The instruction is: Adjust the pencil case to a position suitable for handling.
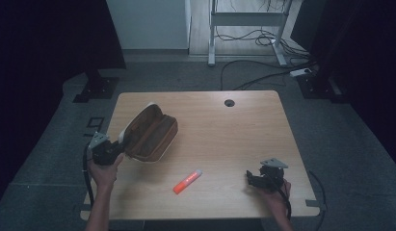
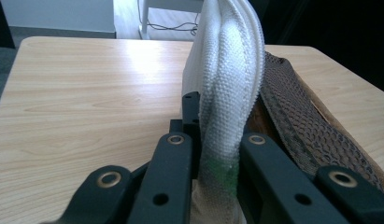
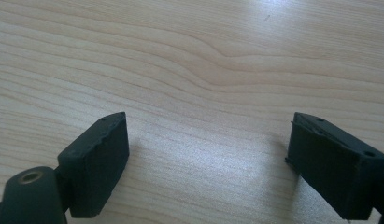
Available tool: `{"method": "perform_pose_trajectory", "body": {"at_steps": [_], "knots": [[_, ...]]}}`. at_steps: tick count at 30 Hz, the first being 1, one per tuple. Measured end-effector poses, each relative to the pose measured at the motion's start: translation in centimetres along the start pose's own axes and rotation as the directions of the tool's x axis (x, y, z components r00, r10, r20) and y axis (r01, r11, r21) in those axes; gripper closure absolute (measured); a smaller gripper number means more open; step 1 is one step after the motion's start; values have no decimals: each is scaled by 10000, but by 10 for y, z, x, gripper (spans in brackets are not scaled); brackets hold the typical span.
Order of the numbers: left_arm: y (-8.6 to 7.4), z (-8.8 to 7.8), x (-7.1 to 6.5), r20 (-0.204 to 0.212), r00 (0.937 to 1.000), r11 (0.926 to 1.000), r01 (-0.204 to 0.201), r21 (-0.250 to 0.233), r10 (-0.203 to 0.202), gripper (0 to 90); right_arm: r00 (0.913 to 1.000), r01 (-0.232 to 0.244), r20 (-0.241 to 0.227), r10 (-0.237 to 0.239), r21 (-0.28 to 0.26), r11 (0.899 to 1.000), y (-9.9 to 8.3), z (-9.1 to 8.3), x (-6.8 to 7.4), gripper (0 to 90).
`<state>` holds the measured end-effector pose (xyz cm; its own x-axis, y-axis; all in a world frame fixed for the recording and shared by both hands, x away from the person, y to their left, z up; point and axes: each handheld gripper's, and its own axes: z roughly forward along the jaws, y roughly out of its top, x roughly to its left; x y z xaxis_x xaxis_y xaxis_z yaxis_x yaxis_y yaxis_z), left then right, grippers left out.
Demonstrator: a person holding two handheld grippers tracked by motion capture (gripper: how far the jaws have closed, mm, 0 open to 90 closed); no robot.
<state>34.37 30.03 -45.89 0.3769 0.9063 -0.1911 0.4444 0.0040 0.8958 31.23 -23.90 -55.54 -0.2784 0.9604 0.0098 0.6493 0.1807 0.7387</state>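
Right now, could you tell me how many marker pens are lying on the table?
1. An orange marker lies on the wooden table, near its front edge, between the pencil case and the right gripper. More could be hidden inside the open case.

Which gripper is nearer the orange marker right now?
Left, narrowly. The left gripper, shut on the pencil case, sits up-left of the orange marker; the right gripper, open over bare table, is slightly farther off to its right.

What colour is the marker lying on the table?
Orange with a pale cap, the marker shows best in the high view.
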Motion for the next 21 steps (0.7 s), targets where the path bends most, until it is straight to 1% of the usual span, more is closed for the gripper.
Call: {"method": "perform_pose_trajectory", "body": {"at_steps": [2, 11, 21], "knots": [[0, 1, -3, 89, 9999, 9999, -93, 49, 93, 861, 10000, 3, -1, -3, -2, 10000, 0, 0, 0, 123], [-4, 5, -12, 406, 9988, 9995, -267, 188, 259, 862, 10000, 0, -1, 0, -1, 10000, 0, 0, 0, 123], [-11, 15, -24, 716, 9962, 9972, -538, 520, 500, 862, 10000, 8, -1, -8, -6, 10000, 0, 0, 0, 124]]}}
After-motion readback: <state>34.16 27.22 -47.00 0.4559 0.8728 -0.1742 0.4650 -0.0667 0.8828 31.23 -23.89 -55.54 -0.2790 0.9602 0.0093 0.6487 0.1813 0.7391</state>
